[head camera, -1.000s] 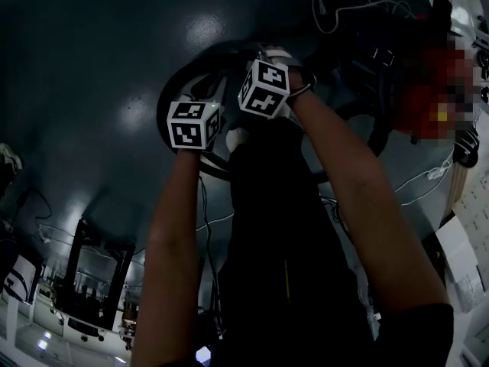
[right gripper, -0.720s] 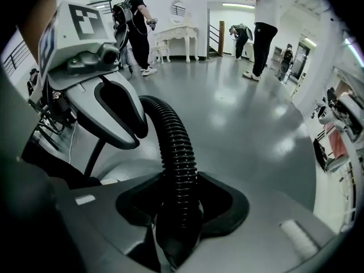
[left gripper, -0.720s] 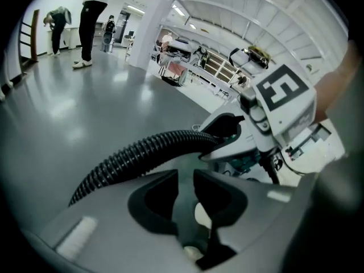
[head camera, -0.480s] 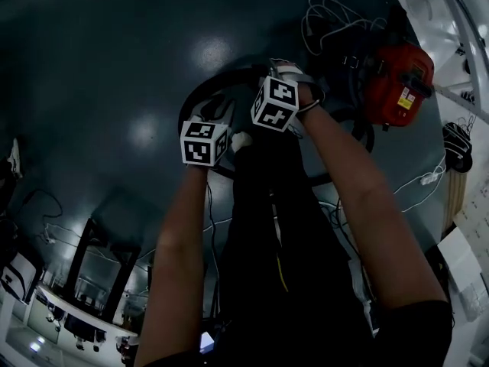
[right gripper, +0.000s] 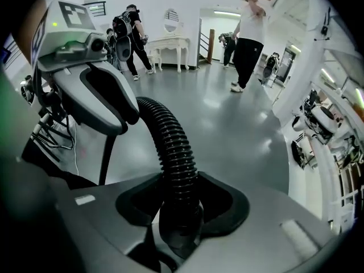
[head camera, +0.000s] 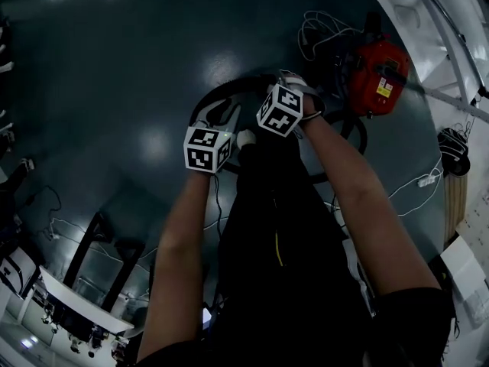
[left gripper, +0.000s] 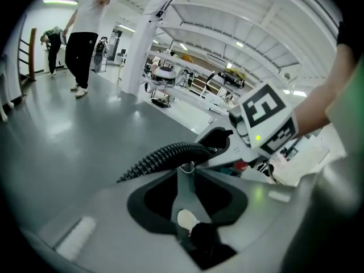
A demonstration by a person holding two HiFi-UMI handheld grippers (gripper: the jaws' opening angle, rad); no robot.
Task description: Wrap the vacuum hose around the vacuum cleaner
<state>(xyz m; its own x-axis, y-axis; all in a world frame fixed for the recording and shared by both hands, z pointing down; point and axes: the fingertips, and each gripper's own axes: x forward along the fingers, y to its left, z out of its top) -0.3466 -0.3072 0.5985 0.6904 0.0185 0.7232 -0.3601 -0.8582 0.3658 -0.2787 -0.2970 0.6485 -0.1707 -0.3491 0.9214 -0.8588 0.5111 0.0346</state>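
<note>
A red vacuum cleaner [head camera: 378, 79] stands on the dark floor at the upper right of the head view. Its black ribbed vacuum hose [head camera: 229, 90] loops over the floor and rises to both grippers. My right gripper [head camera: 296, 82] [right gripper: 179, 209] is shut on the hose [right gripper: 170, 141], which runs straight up out of its jaws. My left gripper [head camera: 224, 117] [left gripper: 185, 166] stands beside it, jaws nearly together, their tips closed on the hose [left gripper: 165, 152] where it arcs across to the right gripper [left gripper: 227, 138]. Between the two grippers the hose hangs in a short bend.
White cables [head camera: 321, 25] lie tangled by the vacuum cleaner, and another cable [head camera: 416, 186] trails at the right. A person [right gripper: 248, 38] stands far off on the grey floor near a white table [right gripper: 170, 47]. Dark frames [head camera: 84, 304] stand at the lower left.
Both grippers have risen together with the hose held between them. The floor and the red vacuum cleaner now look smaller and farther below.
</note>
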